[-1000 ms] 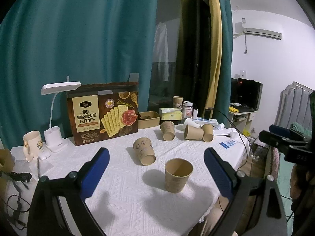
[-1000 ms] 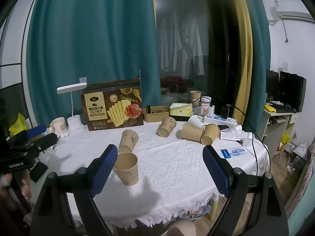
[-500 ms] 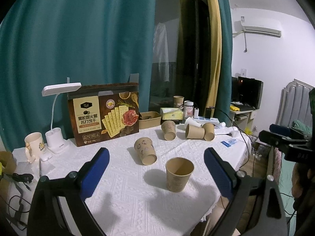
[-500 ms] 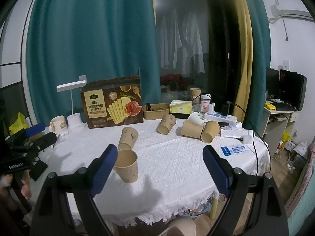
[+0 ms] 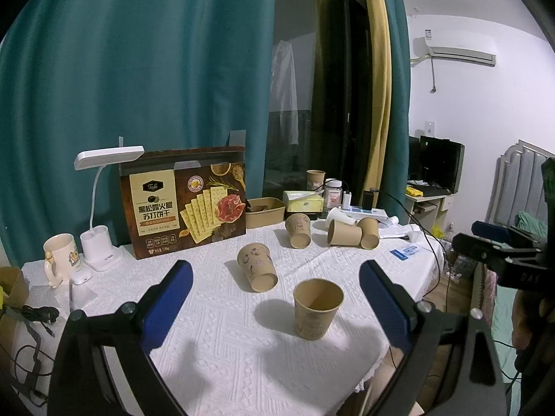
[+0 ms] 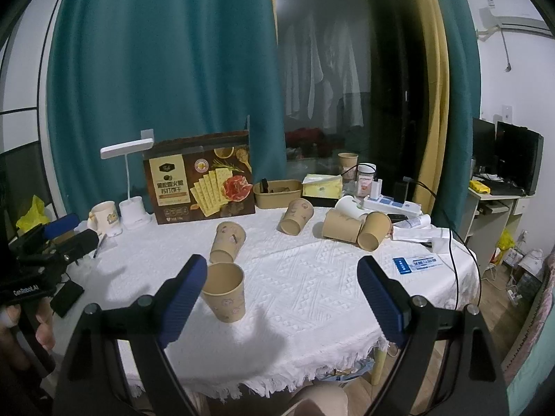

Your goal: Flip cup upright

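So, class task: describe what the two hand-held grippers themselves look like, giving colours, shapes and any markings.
Both look alike. The left hand-held gripper has a black frame that branches into two angled fingers, each with a round bolt at its joint and a blue rectangular pad. The right hand-held gripper has the same black frame and blue pads. Each wrist view shows white lettering on the other gripper's black body.

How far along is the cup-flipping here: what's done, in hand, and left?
Done: one paper cup stands upright, mouth up, near the front of the white tablecloth. In hand: nothing; the left gripper and right gripper are both open and empty, short of the cups. Left: the tipped cup just behind it, a second tipped cup farther back, and a pair on their sides.
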Demonstrator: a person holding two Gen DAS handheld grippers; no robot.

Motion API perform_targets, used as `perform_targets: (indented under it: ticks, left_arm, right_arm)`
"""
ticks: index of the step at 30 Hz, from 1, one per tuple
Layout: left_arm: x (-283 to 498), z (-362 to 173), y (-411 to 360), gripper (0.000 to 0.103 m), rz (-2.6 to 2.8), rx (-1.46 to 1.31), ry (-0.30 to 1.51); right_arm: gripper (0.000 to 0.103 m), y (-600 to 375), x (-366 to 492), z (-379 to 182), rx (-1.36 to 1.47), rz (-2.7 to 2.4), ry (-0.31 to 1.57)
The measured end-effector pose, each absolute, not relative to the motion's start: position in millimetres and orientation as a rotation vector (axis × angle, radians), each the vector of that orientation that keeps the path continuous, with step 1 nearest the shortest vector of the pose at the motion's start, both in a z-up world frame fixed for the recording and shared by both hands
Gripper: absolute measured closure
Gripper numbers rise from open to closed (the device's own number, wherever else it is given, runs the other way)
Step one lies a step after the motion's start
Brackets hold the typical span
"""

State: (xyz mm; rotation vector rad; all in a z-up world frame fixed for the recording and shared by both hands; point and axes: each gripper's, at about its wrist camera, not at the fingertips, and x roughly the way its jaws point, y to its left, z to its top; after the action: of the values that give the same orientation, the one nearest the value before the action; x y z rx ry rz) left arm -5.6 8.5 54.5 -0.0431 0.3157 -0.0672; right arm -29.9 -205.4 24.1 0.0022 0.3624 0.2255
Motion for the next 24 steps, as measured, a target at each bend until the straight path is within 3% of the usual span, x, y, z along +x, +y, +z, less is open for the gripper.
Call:
perform_targets:
  ticks: [24]
  left_arm:
    - [-3.9,50.1,4.4,0.006,-0.075,-0.039,0.317]
  right_arm:
    - [0.016,-202.5,-27.7,20.2,-0.007,0.245,0.370]
